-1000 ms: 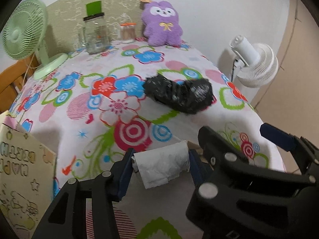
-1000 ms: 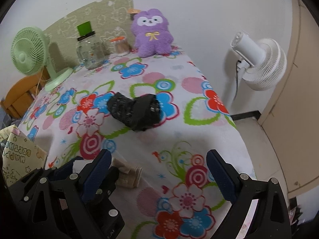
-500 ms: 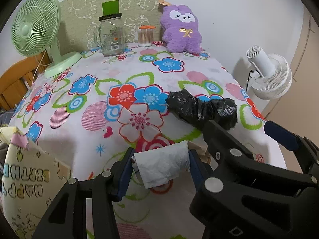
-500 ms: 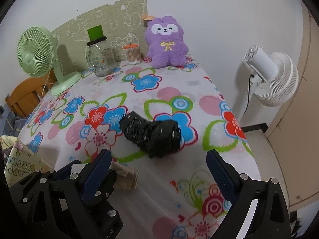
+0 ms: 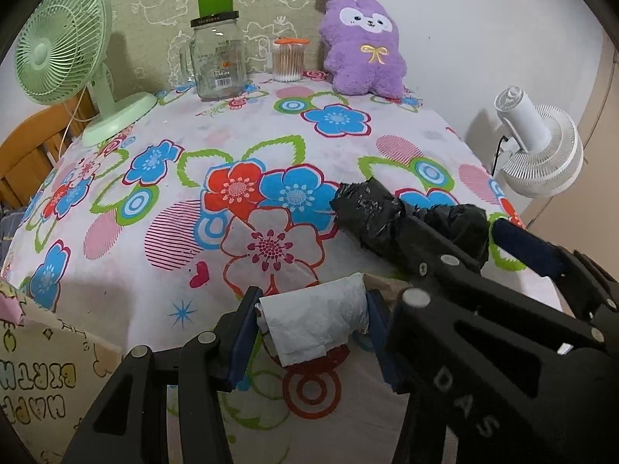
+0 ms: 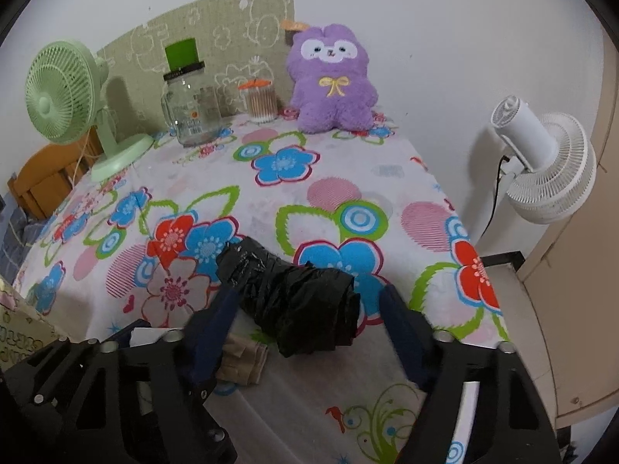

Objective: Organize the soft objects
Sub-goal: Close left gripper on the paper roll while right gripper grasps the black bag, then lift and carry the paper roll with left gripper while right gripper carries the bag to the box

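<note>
Now closing right claw (image 6: 309,301) astride black plastic-bag roll (image 6: 290,301) on floral bench (image 6: 348,162), roll lying crosswise between the pads, not yet pinched; left claw (image 5: 313,321) beside it, farther off, pinching white bag roll (image 5: 313,321).

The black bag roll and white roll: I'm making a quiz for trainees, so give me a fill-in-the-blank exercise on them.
1. The left gripper holds a ____ roll.
2. The right gripper's closing jaws straddle the ____ bag roll.
3. The plush toy is ____ in colour.

Missing words: white; black; purple
</note>
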Demonstrator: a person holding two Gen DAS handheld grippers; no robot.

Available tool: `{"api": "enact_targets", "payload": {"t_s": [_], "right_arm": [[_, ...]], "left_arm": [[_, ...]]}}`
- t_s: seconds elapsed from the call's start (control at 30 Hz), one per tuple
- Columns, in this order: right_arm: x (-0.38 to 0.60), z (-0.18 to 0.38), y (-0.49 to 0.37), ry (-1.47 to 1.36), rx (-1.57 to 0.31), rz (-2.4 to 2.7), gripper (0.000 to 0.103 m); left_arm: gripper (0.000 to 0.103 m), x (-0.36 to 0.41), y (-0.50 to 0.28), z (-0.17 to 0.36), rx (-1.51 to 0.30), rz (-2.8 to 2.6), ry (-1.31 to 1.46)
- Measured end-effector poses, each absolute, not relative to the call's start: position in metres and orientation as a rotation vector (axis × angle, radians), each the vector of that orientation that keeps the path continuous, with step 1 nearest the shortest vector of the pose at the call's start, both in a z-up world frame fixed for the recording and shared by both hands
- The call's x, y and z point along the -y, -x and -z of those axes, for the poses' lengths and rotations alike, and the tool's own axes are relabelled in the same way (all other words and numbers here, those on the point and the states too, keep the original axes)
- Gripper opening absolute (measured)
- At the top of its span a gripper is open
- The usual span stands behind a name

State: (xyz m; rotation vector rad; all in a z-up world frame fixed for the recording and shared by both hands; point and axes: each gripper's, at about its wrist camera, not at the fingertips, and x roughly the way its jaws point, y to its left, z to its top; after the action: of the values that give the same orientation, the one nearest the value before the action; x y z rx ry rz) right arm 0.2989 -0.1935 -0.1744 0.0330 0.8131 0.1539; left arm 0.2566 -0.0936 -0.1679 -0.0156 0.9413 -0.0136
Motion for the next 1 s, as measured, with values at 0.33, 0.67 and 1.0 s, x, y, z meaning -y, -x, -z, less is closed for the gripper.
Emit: {"api": "enact_targets", "payload": {"t_s": [0.33, 0.67, 1.0], "right_arm": [[0.197, 0.185, -0.301, -0.041, -0.853, -0.142, 0.032], [0.196, 0.179, -0.291, -0.033, -0.85, -0.152, 0.027], [0.196, 0.166, -0.27, -0.035, -0.826, -0.14, 0.027]], "left_arm": [[0.055, 0.095, -0.257, 0.17, -0.934, 0.012, -0.007], [0.055, 0.098, -0.25, 0.166, -0.918, 0.013, -0.037], [0.055, 0.098, -0.235, 0.158, -0.903, 0.019, -0.039]]}}
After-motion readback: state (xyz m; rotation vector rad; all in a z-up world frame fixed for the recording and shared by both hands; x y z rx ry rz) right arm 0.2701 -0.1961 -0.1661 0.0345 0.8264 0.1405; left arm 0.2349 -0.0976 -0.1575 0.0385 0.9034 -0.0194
